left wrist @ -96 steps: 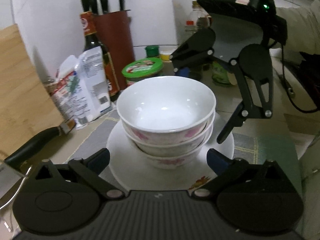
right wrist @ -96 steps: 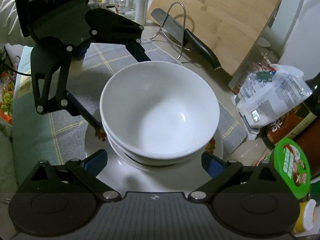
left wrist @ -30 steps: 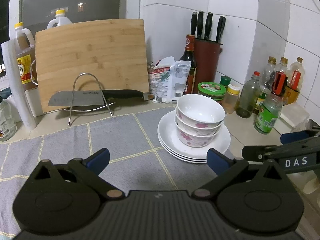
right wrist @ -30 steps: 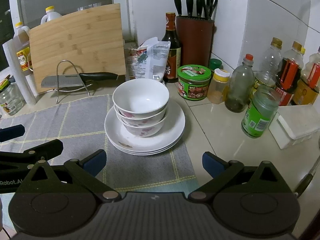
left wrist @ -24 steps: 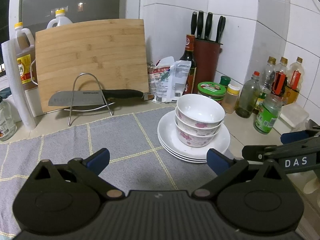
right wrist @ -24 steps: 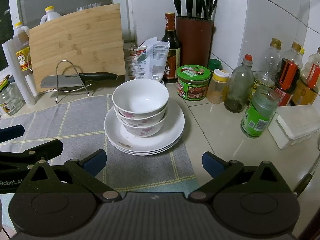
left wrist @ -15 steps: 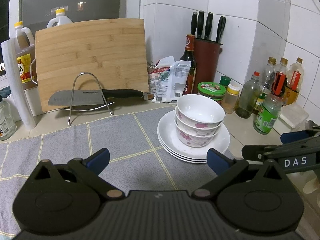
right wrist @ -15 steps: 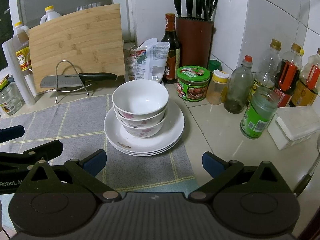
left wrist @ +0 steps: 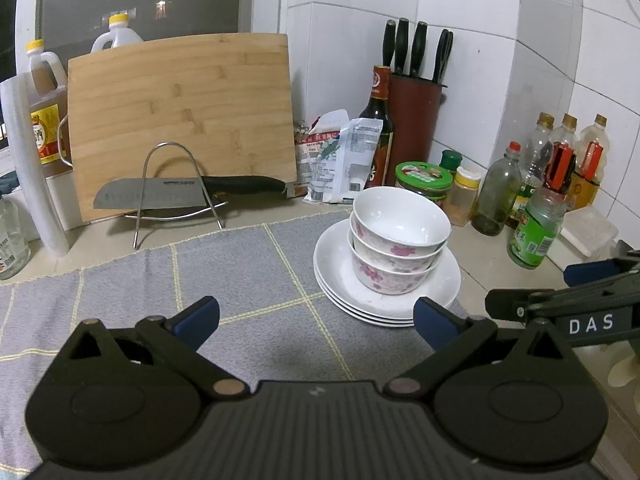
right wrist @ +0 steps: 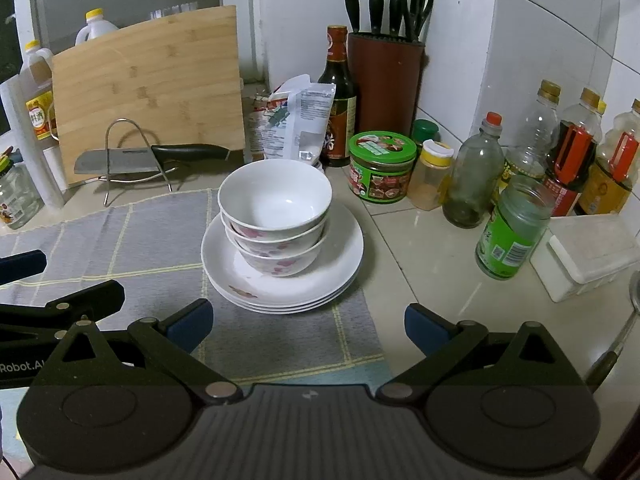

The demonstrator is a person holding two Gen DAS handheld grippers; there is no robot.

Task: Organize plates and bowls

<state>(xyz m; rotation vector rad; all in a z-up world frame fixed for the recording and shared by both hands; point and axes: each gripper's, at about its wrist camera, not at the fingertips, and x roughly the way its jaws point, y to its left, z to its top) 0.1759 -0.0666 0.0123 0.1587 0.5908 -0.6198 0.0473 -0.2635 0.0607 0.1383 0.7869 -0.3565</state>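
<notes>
Three white bowls (right wrist: 275, 216) with pink flower prints sit nested in one stack at the centre of the right wrist view, resting on a pile of white plates (right wrist: 340, 258) that lies on the right edge of a grey checked mat (right wrist: 132, 240). In the left wrist view the same bowls (left wrist: 400, 240) and plates (left wrist: 340, 276) appear right of centre. The left gripper (left wrist: 316, 318) fills the bottom of its own frame, its blue-tipped fingers spread wide with nothing between them, hanging short of the plates and above the mat (left wrist: 224, 276). The right gripper (right wrist: 306, 322) is likewise spread and empty at the bottom of its frame, held back from the stack. Each tool shows at the edge of the other's view: one at lower right, one at lower left. Behind the stack, toward the upper left, a bamboo cutting board (right wrist: 148, 88) leans upright, with a cleaver (right wrist: 132, 160) lying across a wire rack (right wrist: 132, 152) in front of it. A red knife block (right wrist: 384, 84) stands in the tiled corner at top centre, a dark sauce bottle (right wrist: 338, 112) just beside it, and a green-lidded jar (right wrist: 380, 166) near the plates on the right.
</notes>
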